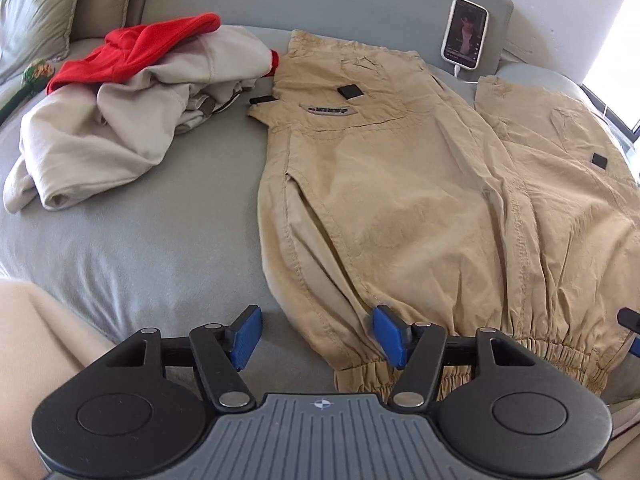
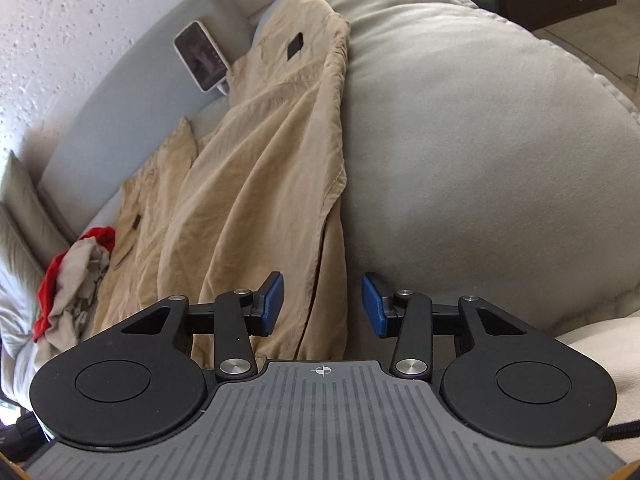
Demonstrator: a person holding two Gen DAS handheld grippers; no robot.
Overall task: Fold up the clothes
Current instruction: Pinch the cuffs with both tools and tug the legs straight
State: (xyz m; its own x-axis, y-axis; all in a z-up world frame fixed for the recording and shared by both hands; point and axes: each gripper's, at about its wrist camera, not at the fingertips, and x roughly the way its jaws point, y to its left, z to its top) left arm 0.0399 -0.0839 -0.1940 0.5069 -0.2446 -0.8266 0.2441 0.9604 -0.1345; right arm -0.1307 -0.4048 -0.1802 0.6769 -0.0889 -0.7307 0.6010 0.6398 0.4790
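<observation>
no legible text, trousers label (image 1: 331, 109) blurred

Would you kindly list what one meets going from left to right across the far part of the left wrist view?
Grey cushion → red garment → pale grey garment → khaki trousers → phone, propped upright against the sofa back.
</observation>
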